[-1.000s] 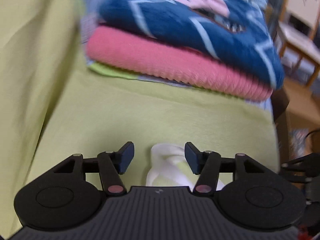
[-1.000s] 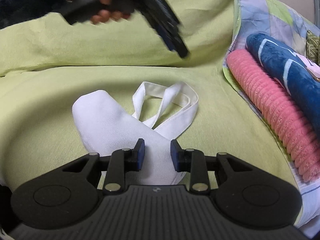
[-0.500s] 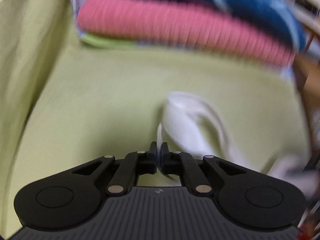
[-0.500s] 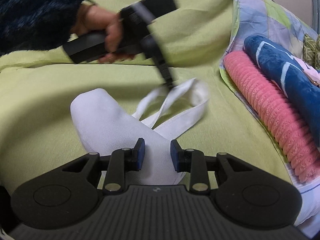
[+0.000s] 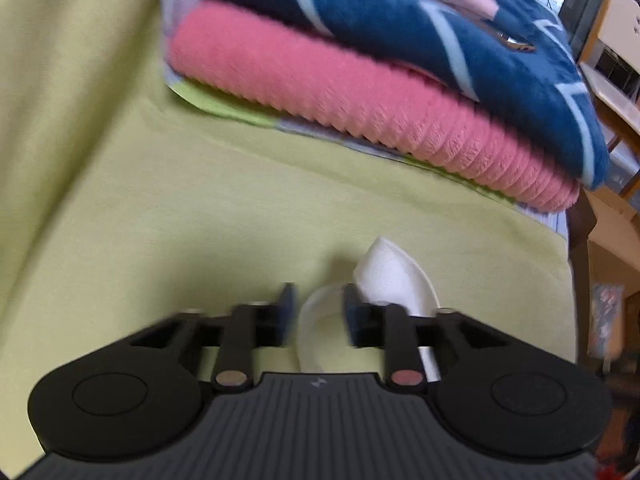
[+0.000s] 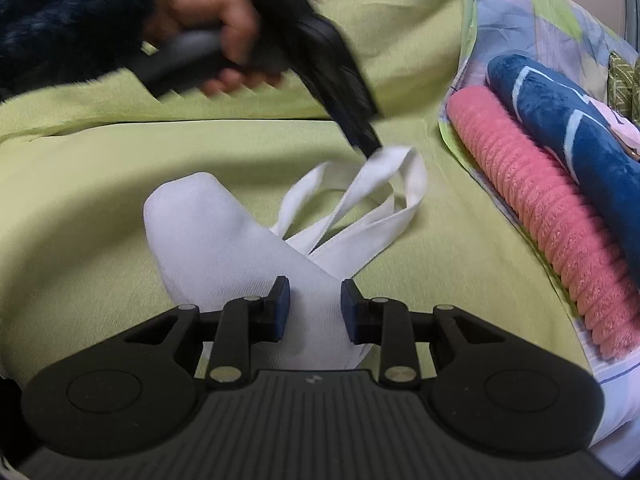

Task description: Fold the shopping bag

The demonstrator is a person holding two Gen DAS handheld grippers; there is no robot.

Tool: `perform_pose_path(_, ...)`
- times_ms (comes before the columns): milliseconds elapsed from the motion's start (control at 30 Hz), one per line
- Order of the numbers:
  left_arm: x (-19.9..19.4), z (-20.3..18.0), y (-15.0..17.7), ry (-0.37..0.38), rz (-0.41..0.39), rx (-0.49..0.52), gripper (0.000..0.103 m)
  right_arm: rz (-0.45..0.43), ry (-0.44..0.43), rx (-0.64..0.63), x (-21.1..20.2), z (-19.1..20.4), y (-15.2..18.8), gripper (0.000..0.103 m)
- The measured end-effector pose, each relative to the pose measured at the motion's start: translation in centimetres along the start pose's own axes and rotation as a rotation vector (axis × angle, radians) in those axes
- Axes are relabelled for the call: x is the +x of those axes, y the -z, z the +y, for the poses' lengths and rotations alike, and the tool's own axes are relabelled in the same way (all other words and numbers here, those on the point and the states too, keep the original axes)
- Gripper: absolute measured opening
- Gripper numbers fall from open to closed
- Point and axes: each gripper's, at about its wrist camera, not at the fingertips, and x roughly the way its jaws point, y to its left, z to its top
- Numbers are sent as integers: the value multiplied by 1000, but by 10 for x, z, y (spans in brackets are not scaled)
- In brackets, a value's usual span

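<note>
A white cloth shopping bag (image 6: 224,236) lies crumpled on a yellow-green sheet (image 6: 80,184), its two handles (image 6: 400,184) stretched toward the far right. My right gripper (image 6: 314,308) stands open over the bag's near end, with white fabric showing between its fingers. In the right wrist view a hand (image 6: 224,20) holds my left gripper (image 6: 364,140), whose tip touches the handle loop. In the left wrist view my left gripper (image 5: 318,312) has its jaws apart, with a handle strap (image 5: 396,276) lying between and just past them.
A folded pink blanket (image 5: 360,96) under a dark blue one (image 5: 440,28) sits on a patchwork cloth to the right of the bag. The sofa back rises behind. Wooden furniture (image 5: 612,216) stands beyond the seat's edge.
My left gripper shut on the handle strap half a second ago and tugged it; its jaws now stand apart again. The handles have shifted toward the blankets. My right gripper has stayed put.
</note>
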Motion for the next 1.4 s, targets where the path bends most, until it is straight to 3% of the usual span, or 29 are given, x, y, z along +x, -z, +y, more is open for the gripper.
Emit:
perform_pose_path(33, -10, -3, 8, -40, -2, 40, 48, 1, -2, 0, 0, 0, 0, 27)
perform_pose_path(100, -31, -6, 24, -39, -9, 70, 44, 1, -8, 2, 0, -1, 0, 27)
perform_pose_path(133, -42, -10, 33, -26, -20, 81, 32, 2, -10, 2, 0, -1, 0, 27)
perform_pose_path(167, -52, -18, 41, -7, -39, 102, 26, 2, -12, 4, 0, -2, 0, 27)
perform_pose_path(267, -73, -56, 66, 72, -69, 212, 26, 2, -10, 9, -1, -1, 0, 27)
perform_pose_path(367, -69, -96, 94, 112, -14, 327, 17, -1, -6, 11, 0, -1, 0, 27)
perform_pose_path(400, -61, -104, 102, 85, 14, 341, 16, 0, -4, 4, 0, 0, 0, 27)
perform_pose_path(533, -50, -108, 118, 33, -48, 300, 16, 3, 6, -31, 1, 4, -2, 27)
perform_pose_path(700, -44, -118, 120, -18, -62, 311, 8, 32, -6, -51, 5, 0, -8, 27)
perform_pose_path(800, -58, -121, 120, -44, -72, 353, 11, 33, -11, -37, 5, -2, -8, 27)
perform_pose_path(933, -96, -129, 132, -51, -148, 445, 18, 31, 0, -31, 3, 2, -7, 27)
perform_pose_path(1033, -108, -139, 145, -76, -127, 560, 21, 31, -2, -30, 3, 2, -7, 27)
perform_pose_path(1233, -83, -164, 168, -170, -37, 827, 28, 26, 2, -27, 3, 1, -6, 27)
perform_pose_path(1367, -55, -175, 182, -248, -14, 1002, 54, 26, -1, -29, 4, 0, -7, 27)
perform_pose_path(1400, -48, -176, 186, -267, -5, 1040, 54, 24, -1, -30, 4, 0, -7, 27)
